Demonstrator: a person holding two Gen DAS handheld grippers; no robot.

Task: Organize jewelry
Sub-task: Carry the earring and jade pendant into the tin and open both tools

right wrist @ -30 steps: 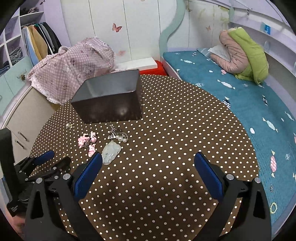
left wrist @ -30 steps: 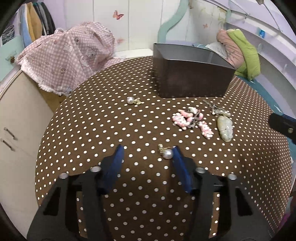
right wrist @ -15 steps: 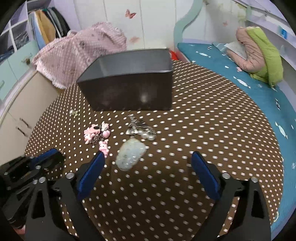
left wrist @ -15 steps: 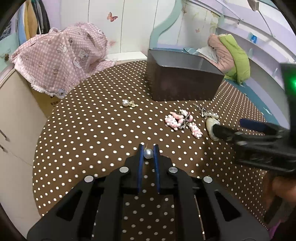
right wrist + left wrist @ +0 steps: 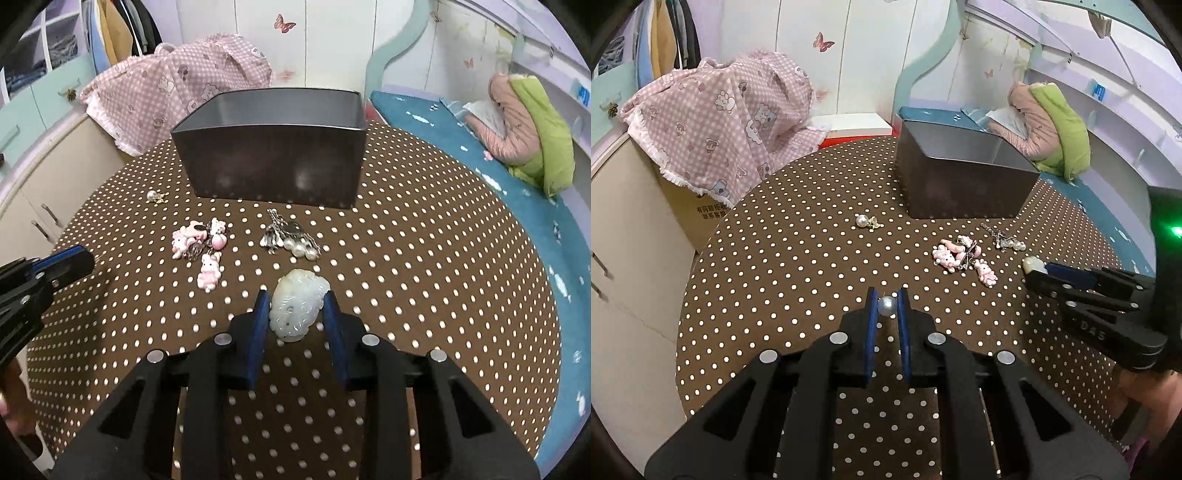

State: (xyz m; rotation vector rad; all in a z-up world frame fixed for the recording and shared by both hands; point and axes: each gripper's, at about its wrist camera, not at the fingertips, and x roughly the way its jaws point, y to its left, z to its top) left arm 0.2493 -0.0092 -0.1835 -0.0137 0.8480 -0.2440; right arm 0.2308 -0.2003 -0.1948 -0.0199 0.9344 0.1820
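So far nothing visibly sits in the dark metal box (image 5: 269, 155): the part of its inside that shows is bare, though its floor is hidden from both views, so I cannot be sure. All the jewelry in sight lies on the polka-dot surface (image 5: 424, 258) in front of the box.

The left tongs (image 5: 887, 306) are clenched on a pearl earring (image 5: 887, 306), the pearl pinched between the blue pads near their tips; whether it has lifted off the surface I cannot tell. The right tongs (image 5: 295, 310) flank the pale jade pendant (image 5: 298, 303); the left pad looks to be touching its edge, the right pad seems just beside it, so whether the grip is made I cannot tell.

Left on the surface are a second pearl earring (image 5: 866, 221) near the box's left corner, a cluster of pink bunny charms (image 5: 201, 245), and a silver chain piece with pearls (image 5: 291, 240) just in front of the box.

My judgement is that the task is at an early stage: two pieces are being picked up at once, none is stored as far as the views show, and three more groups wait. The carry to the box, which stands near, is the step that follows for both hands.
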